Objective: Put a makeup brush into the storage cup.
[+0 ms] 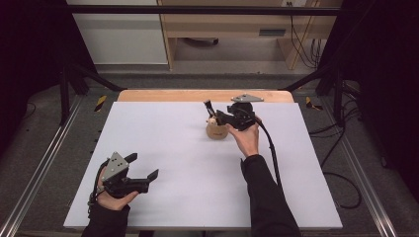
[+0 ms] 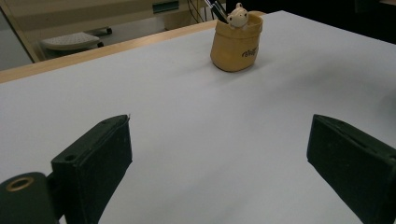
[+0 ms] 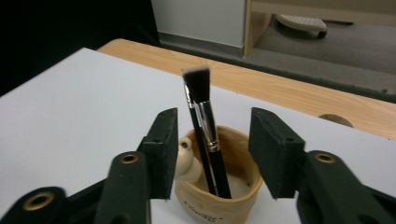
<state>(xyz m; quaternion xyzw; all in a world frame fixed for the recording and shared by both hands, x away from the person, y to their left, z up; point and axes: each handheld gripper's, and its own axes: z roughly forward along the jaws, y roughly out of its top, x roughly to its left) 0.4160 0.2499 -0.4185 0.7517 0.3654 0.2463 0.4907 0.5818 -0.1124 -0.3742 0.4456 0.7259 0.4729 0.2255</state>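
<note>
A tan cup (image 1: 216, 131) stands at the back middle of the white board (image 1: 163, 148). It holds a black make-up brush (image 3: 203, 121), bristles up, and a small cream bear figure (image 2: 238, 17). My right gripper (image 1: 217, 117) hovers just above the cup. In the right gripper view its jaws stand apart on either side of the brush handle, and the pads do not touch it. My left gripper (image 1: 143, 166) rests low at the board's near left, open and holding nothing. In the left gripper view the cup (image 2: 236, 44) sits far ahead.
Behind the board runs a strip of wooden table edge (image 1: 197, 95). Metal frame rails (image 1: 44, 163) flank both sides, and cables (image 1: 341, 148) lie on the floor at the right. A wooden desk (image 1: 237, 29) stands beyond.
</note>
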